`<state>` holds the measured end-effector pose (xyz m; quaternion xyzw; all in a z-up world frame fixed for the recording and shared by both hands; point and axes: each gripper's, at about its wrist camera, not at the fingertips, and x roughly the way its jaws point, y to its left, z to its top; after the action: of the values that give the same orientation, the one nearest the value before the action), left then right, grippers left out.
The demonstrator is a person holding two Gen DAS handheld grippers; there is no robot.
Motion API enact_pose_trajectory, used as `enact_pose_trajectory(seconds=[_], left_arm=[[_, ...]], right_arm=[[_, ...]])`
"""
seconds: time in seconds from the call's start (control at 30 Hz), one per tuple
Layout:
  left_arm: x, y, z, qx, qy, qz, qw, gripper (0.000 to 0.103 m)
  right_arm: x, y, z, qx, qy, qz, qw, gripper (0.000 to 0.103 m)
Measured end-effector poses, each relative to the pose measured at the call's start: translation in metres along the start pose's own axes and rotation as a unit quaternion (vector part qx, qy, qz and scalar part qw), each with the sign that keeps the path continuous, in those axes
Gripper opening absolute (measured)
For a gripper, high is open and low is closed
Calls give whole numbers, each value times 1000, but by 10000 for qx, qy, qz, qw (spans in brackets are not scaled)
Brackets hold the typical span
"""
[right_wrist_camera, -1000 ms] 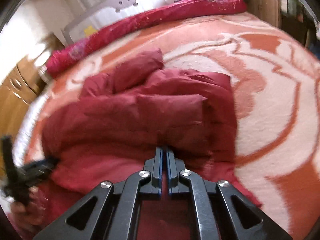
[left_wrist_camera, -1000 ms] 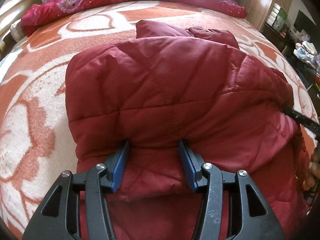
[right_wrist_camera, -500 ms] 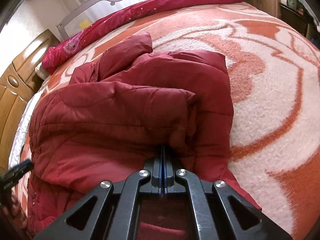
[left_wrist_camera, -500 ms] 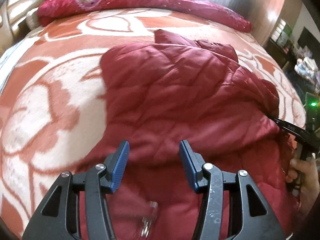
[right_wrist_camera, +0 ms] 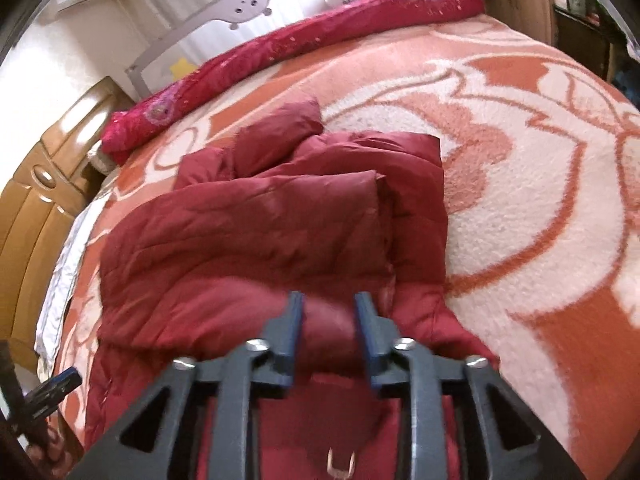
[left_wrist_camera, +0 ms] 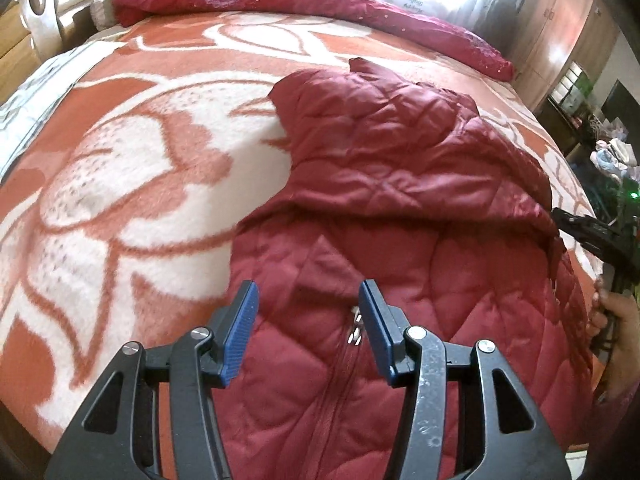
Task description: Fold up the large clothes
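Jacket (left_wrist_camera: pixel 400 184), a dark red quilted one, lies on the bed (left_wrist_camera: pixel 132 168), spread over its orange-and-cream blanket toward the near edge, with the long crimson bolster (left_wrist_camera: pixel 320 4) well beyond it by the headboard. By my reading, one fold is just being laid: the upper part of the jacket is doubled over the lower, its folded edge running across the garment, while the zipper (left_wrist_camera: pixel 354 328) front lies uncovered below that edge. The left tool (left_wrist_camera: pixel 308 324) hovers over this lower part with its blue pads apart and nothing pinched between them; the zipper pull shows just beside the inner face of one pad. The right tool (right_wrist_camera: pixel 328 326) sits at the near edge of the doubled layer on the other side of the jacket, its jaws opening; a blurred roll of red fabric lies between the pads, and they do not appear to press on it. Next, I judge, comes a fresh grip: both tools need to take the lower hem or the sides, at matching spots, so the next fold lands square. A sleeve lump (right_wrist_camera: pixel 280 128) at the far end of the jacket, toward the bolster, may need tucking.
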<state>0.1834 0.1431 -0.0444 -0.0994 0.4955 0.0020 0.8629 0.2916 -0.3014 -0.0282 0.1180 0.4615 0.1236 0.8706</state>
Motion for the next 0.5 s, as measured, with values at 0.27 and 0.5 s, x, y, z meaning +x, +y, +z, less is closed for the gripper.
enact_pose_trajectory(seconds=[0.27,0.5], left_arm=[[-7,17,-29,-167,118,36,9998,51],[-14,24,-45,-191,179,34,9997,51]], right_arm=[[-42,0,-43,-118,106,197,9997,44],[-75,-8,-75,-161,103,99,9998,53]])
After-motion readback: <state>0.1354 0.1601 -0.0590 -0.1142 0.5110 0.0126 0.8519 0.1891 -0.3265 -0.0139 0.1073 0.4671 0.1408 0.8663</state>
